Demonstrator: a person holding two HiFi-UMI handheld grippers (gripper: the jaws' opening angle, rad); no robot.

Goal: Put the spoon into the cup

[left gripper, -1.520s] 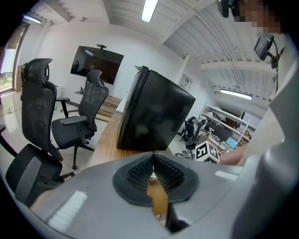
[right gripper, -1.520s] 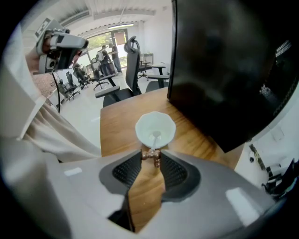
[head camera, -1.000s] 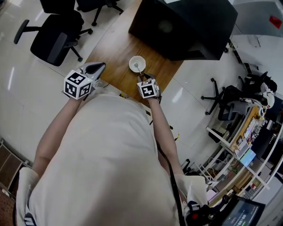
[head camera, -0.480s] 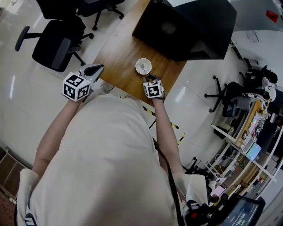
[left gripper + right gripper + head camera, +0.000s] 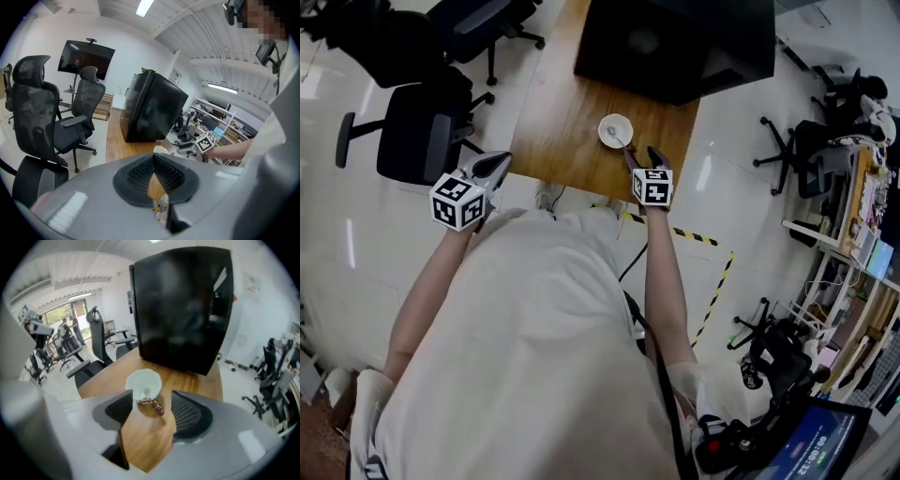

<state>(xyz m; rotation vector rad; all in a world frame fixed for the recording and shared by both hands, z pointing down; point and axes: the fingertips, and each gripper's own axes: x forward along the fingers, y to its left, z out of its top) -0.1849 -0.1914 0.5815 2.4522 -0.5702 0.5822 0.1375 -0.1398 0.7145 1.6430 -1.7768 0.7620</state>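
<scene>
Your job is all but finished. The spoon (image 5: 156,405) already sits with its bowl inside the white cup (image 5: 140,378), and its handle leans out over the rim toward you. The cup stands upright on the wooden table (image 5: 553,122) in front of the big black box (image 5: 675,42). Your right gripper (image 5: 151,416) has just been opening and its jaws stand wide apart. The end of the handle shows in the gap between them, with neither pad on it. As I judge it, all you have left is to draw that gripper back without catching the handle.

The right gripper view is the one that proves it: there you see the spoon's bowl down in the cup, which the head view gives only as a small streak. The head view in turn shows where both tools sit. The right one is just beside the cup, while your left gripper (image 5: 502,161) is well apart from it, off the table's near corner by the office chair (image 5: 412,141). The left gripper view adds that its jaws are together with nothing between them
</scene>
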